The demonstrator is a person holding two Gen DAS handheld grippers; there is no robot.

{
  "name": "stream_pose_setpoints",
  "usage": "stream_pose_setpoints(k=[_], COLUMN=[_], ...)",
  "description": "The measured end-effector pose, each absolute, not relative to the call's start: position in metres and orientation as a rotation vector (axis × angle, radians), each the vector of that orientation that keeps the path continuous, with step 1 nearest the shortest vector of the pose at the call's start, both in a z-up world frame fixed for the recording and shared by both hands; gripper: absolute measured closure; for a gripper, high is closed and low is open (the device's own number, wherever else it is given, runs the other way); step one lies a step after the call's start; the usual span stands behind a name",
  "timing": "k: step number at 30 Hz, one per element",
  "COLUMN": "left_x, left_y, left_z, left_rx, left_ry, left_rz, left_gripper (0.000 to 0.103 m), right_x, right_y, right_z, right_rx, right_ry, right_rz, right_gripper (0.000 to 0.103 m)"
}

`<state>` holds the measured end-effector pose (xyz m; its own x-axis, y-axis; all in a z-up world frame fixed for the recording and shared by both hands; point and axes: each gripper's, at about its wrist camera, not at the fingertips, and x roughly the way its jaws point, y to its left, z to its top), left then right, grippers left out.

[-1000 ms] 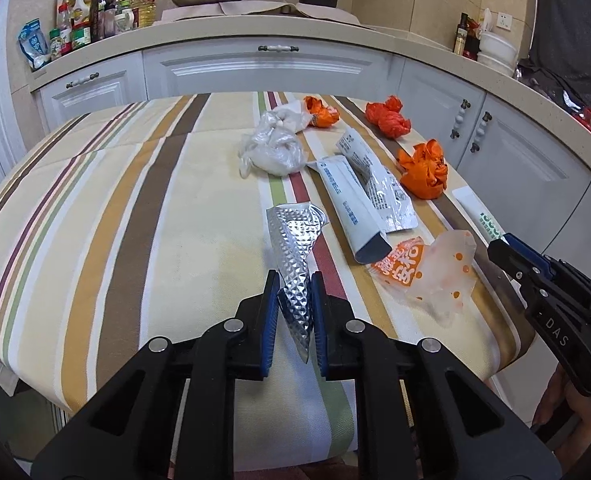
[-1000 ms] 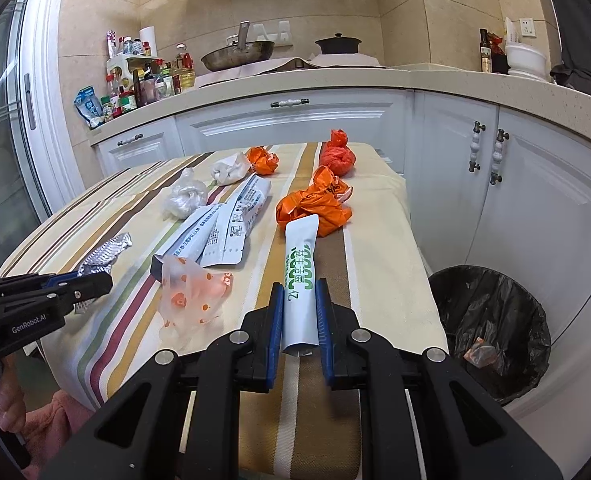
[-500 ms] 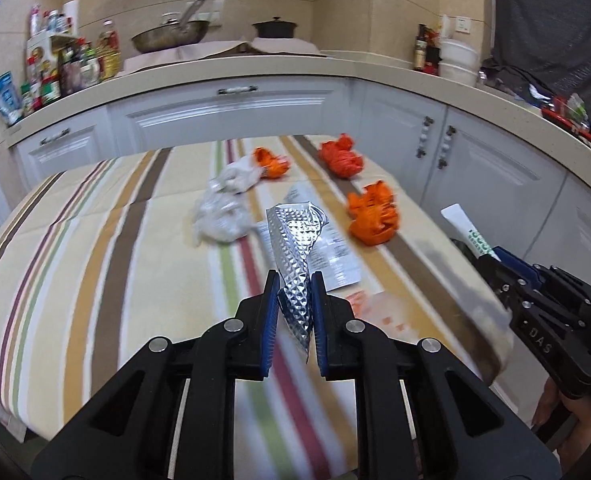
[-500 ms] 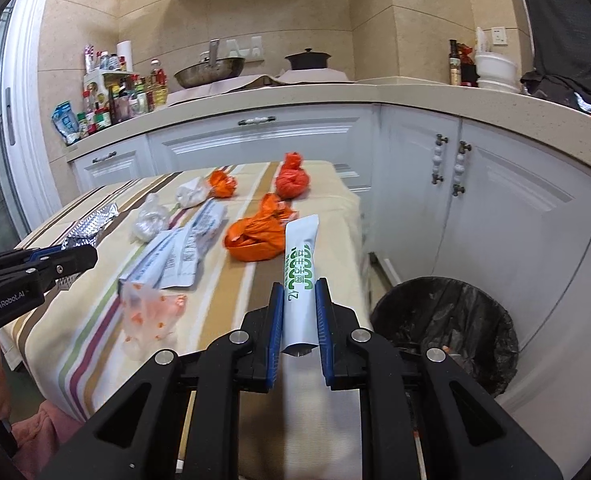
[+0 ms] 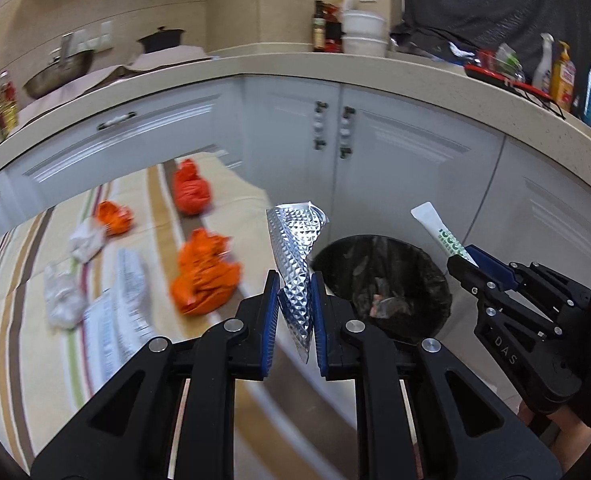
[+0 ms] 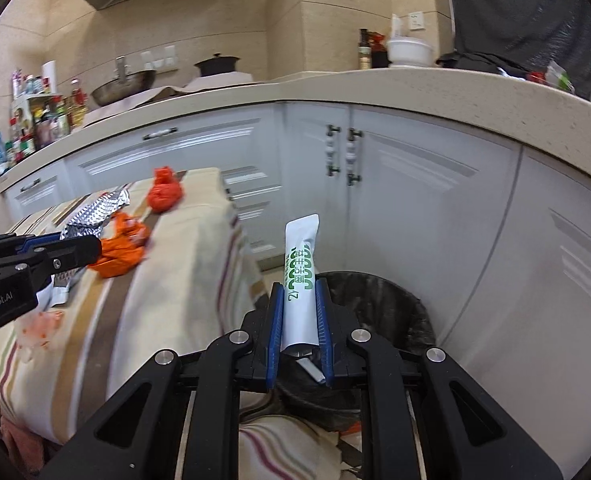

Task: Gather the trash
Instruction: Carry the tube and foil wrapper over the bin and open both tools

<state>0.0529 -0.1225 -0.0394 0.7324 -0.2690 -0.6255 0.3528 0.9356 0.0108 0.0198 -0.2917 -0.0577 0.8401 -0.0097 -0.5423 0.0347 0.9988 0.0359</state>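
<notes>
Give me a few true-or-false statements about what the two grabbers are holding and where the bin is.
1. The left gripper holds a silver foil wrapper. True.
2. The right gripper is empty. False: it is clamped on a white packet with green print.
3. The trash bin has a black bag in it. True.
4. All trash is off the table. False: orange bags still lie there.
5. The bin stands on the table. False: it stands on the floor beside the table.

The bin (image 6: 379, 304) mouth lies unobstructed beyond both tongs; the desk (image 6: 183, 280) edge borders it left, cabinets (image 6: 435, 208) behind.
</notes>
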Motion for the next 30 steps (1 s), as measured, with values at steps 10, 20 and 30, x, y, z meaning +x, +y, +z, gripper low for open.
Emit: stream_pose_setpoints(k=[10, 20, 30], left_x=[0.091, 0.127, 0.125], left_y=[-0.191, -0.235, -0.212], left_z=[-0.059, -0.088, -0.072], left_rx=[0.162, 0.191, 0.117], left_ry=[0.739, 0.819, 0.795], left_rz=[-0.402, -0.368, -0.355], left_gripper=[0.088, 0.051, 0.051], right_x=[0.042, 0.073, 0.071], right_y=[-0.342, -0.37, -0.371], right_z=[-0.071, -0.09, -0.092], right_rx=[0.088, 0.132, 0.16], right_ry=[0.594, 0.604, 0.622], right_rz=[-0.097, -0.112, -0.13], right_gripper=[0.086, 0.061, 0.06])
